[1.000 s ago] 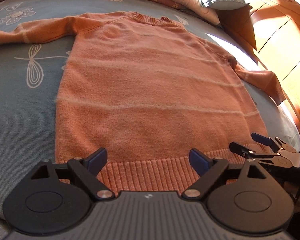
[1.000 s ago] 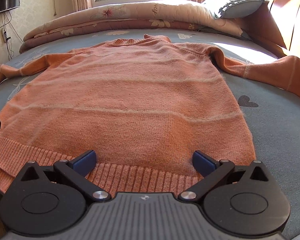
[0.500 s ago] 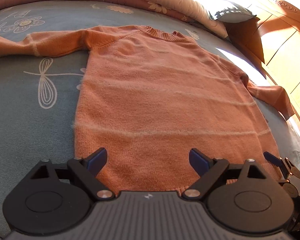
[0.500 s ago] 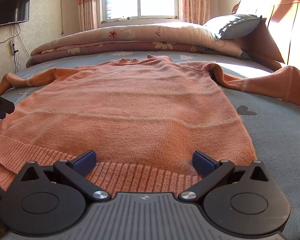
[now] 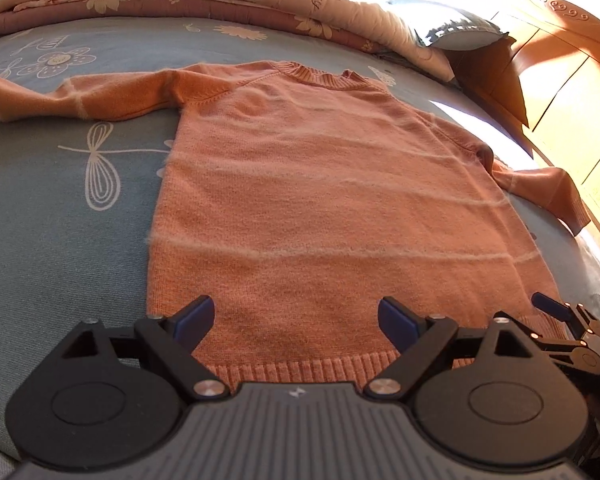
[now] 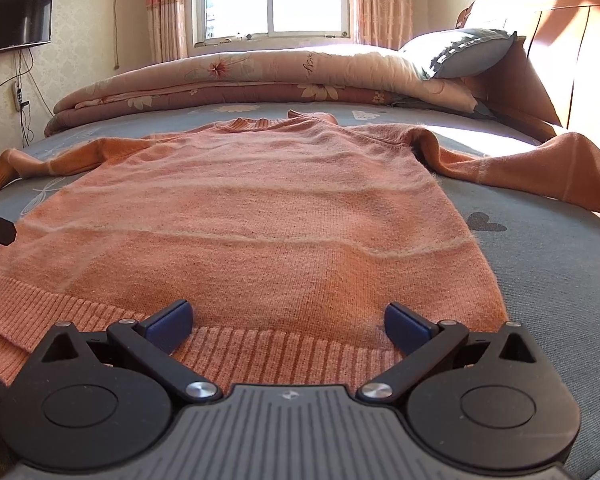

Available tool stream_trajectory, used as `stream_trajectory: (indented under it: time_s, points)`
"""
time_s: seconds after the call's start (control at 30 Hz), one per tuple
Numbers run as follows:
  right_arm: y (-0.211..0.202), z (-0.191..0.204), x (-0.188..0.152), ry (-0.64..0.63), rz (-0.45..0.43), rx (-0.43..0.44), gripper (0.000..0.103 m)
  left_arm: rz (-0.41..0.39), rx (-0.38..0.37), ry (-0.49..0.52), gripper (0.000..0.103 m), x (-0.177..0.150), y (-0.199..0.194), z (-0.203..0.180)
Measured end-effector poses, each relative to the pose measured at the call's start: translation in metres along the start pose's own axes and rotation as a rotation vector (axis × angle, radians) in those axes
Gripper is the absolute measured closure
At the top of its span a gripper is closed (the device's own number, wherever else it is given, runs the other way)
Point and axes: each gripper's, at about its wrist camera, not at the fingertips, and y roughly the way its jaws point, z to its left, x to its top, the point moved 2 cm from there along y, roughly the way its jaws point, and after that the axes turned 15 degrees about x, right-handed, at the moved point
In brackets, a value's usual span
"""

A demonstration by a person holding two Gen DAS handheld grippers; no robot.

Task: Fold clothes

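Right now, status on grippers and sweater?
Left gripper and right gripper open at the hem. Orange sweater flat on the bed, unfolded. Nothing in the way.

Orange striped sweater (image 5: 332, 200) flat on bed, sleeves spread.

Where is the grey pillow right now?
In both views the grey pillow sits at the far right of the bed, on the folded quilt beside the wooden headboard.
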Motion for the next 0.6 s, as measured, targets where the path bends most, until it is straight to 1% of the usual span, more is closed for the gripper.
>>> stream_trajectory:
  time_s: [0.07, 0.1, 0.13, 0.2, 0.3, 0.33, 0.37, 0.4, 0.5, 0.53, 0.6]
  points:
    - [-0.002, 0.004, 0.011, 0.001, -0.055, -0.02, 0.0, 0.029, 0.028, -0.03, 0.014, -0.005, 0.012, -0.009]
    - [0.001, 0.006, 0.016, -0.009, -0.057, -0.027, 0.0, 0.017, 0.042, -0.038, 0.01, -0.008, 0.015, -0.013]
    - [0.008, 0.007, 0.021, -0.014, -0.04, -0.026, 0.0, -0.007, 0.056, -0.033, 0.009, -0.012, 0.015, -0.017]
    - [0.022, 0.009, 0.026, 0.024, -0.008, 0.014, 0.0, -0.018, 0.092, -0.013, 0.008, -0.014, 0.015, -0.023]
    - [0.031, 0.015, 0.026, 0.086, 0.018, 0.108, 0.0, -0.008, 0.11, -0.004, 0.008, -0.012, 0.016, -0.025]
    - [0.029, 0.018, 0.024, 0.09, 0.019, 0.101, 0.0, -0.004, 0.11, -0.012, 0.008, -0.012, 0.016, -0.024]
    - [0.023, 0.021, 0.022, 0.085, 0.007, 0.079, 0.0, -0.001, 0.11, -0.021, 0.008, -0.012, 0.016, -0.024]
    - [0.015, 0.021, 0.021, 0.092, -0.009, 0.076, 0.0, 0.001, 0.11, -0.03, 0.008, -0.012, 0.015, -0.023]
    - [-0.006, 0.015, 0.018, 0.17, -0.042, 0.135, 0.0, -0.007, 0.129, -0.01, 0.006, -0.016, 0.014, -0.026]
    - [-0.01, 0.013, 0.017, 0.188, -0.045, 0.141, 0.0, -0.011, 0.136, -0.002, 0.006, -0.017, 0.014, -0.027]
    - [-0.01, 0.007, 0.011, 0.201, -0.031, 0.116, 0.0, -0.018, 0.15, 0.014, 0.005, -0.02, 0.013, -0.029]
